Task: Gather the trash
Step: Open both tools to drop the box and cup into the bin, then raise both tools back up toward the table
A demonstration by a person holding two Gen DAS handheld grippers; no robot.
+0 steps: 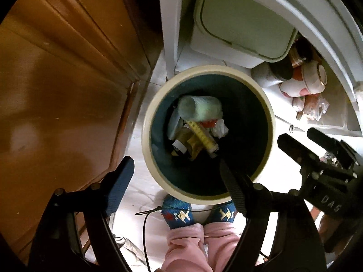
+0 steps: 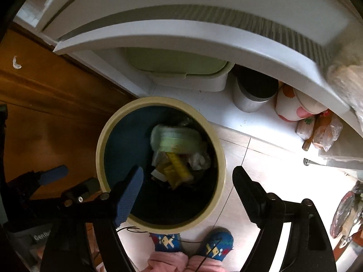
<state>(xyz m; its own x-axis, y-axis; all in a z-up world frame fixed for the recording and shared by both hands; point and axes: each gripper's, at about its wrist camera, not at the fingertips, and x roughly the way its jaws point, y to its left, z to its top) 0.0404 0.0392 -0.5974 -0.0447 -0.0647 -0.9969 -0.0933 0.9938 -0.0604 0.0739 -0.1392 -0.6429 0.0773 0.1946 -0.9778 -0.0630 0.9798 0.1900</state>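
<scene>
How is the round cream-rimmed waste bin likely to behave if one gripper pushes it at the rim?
The waste bin would probably slide easily on the smooth tiled floor. It looks light: only a little trash lies at its bottom. Pushed high at the rim, it might tip rather than slide.

Pink trousers (image 1: 188, 244), blue patterned socks (image 1: 179, 213), blk fingers (image 1: 233, 181).

Cream-rimmed bin (image 1: 156, 104) with teal inside, blue fish-patterned socks (image 1: 178, 213), pink trousers (image 1: 183, 247).
</scene>
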